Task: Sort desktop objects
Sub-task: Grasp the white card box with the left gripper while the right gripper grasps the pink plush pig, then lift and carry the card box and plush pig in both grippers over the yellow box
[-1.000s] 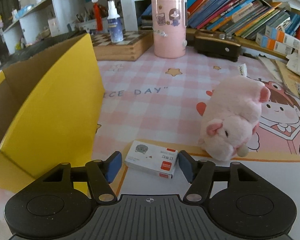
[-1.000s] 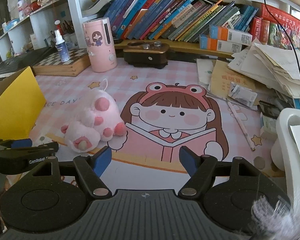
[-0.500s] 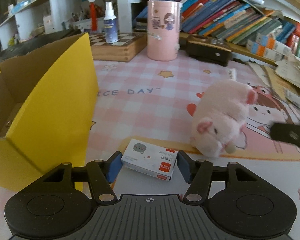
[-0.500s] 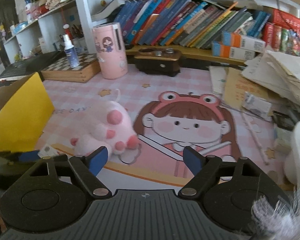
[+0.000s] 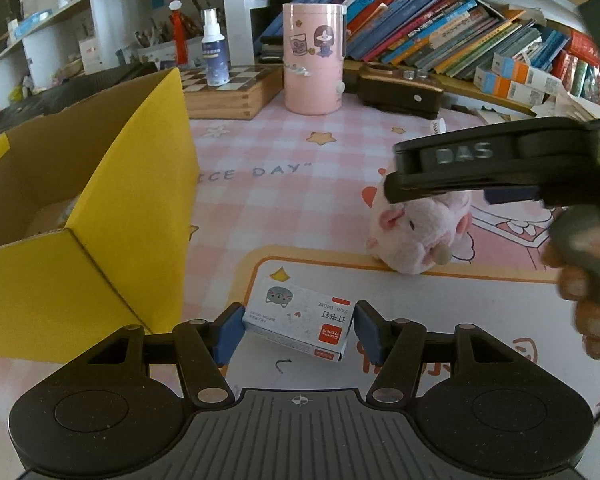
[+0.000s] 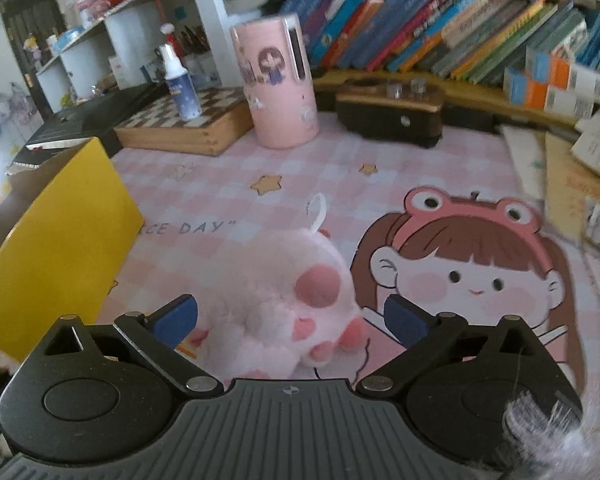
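A small white staple box [image 5: 300, 316] with a cat drawing sits crosswise between the blue pads of my left gripper [image 5: 298, 330], which is shut on its two ends just above the desk mat. A pink plush toy [image 6: 284, 300] lies on the mat, paws toward the right wrist camera. My right gripper [image 6: 290, 316] straddles it with its jaws opening wide, and the pads stand clear of the fur. In the left wrist view one right finger [image 5: 460, 160] hangs over the plush toy [image 5: 416, 236]. An open yellow cardboard box [image 5: 100, 260] stands at the left.
A person's hand [image 5: 588, 280] holds the right gripper. At the back stand a pink cylinder holder [image 5: 314, 60], a spray bottle [image 5: 214, 48] on a chessboard box [image 5: 228, 92], a dark wooden case [image 5: 400, 92] and rows of books [image 5: 460, 40]. Loose papers [image 6: 580, 160] pile up at the right.
My right gripper came forward over the plush toy and spread its jaws wide, entering the left wrist view. The left gripper narrowed onto the staple box and drew it back over the mat's white part.
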Demonstrator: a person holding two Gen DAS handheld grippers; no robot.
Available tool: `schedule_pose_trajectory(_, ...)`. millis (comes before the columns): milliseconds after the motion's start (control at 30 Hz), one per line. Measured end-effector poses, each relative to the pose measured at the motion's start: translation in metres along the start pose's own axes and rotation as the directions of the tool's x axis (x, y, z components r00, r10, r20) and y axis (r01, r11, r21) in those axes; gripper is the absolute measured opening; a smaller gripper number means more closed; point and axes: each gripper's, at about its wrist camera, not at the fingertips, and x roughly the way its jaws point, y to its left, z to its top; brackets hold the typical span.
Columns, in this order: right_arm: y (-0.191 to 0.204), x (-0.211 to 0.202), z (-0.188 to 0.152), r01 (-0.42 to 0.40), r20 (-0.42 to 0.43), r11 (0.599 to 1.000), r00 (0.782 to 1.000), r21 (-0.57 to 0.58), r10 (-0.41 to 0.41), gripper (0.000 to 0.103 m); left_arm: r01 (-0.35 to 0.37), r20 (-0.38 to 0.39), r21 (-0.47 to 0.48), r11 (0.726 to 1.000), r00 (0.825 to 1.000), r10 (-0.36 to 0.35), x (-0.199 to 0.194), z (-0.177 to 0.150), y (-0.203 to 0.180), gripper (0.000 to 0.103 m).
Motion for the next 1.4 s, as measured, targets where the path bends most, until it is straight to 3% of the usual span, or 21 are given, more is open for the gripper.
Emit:
schedule_pose_trajectory(133,-0.007,0.019,-0.001,-0.011,-0.036,0.998,0.999,0.069,0.014,0.1,-0.001,0.004,-0.001,1.0,1.0,0.001,-0.002,0.0,-0.001,0.059)
schedule_pose_trajectory(233,-0.011,0.022,-0.002,-0.032,-0.044,0.993,0.998,0.111,0.037,0.092,0.002,0.005,-0.001,1.0,1.0,-0.002,-0.002,-0.001,-0.002,0.059)
schedule_pose_trajectory(367,-0.008,0.01,-0.003,-0.026,-0.011,0.998,1.0,0.054,0.026,0.069,0.009,0.012,0.005,1.0,1.0,-0.009,-0.005,-0.001,-0.005,0.059)
schedule_pose_trajectory(400,-0.007,0.005,-0.004,-0.019,-0.001,0.999,1.0,0.039,0.019,0.057,0.011,0.015,0.007,1.0,1.0,-0.011,-0.005,-0.001,-0.006,0.059)
schedule_pose_trajectory(433,-0.006,0.0,-0.005,-0.016,0.014,0.999,1.0,0.029,0.016,0.055,0.013,0.018,0.008,1.0,1.0,-0.014,-0.006,-0.001,-0.007,0.059)
schedule_pose_trajectory(800,-0.007,-0.058,-0.022,0.048,0.109,0.999,0.993,-0.001,-0.047,0.053,0.06,0.058,0.005,0.998,0.997,-0.06,-0.025,-0.009,-0.012,0.059)
schedule_pose_trajectory(1400,0.027,-0.126,-0.075,0.129,0.125,0.99,0.983,0.065,-0.136,0.054,0.145,0.119,0.041,0.989,0.982,-0.149,-0.069,-0.04,0.019,0.059)
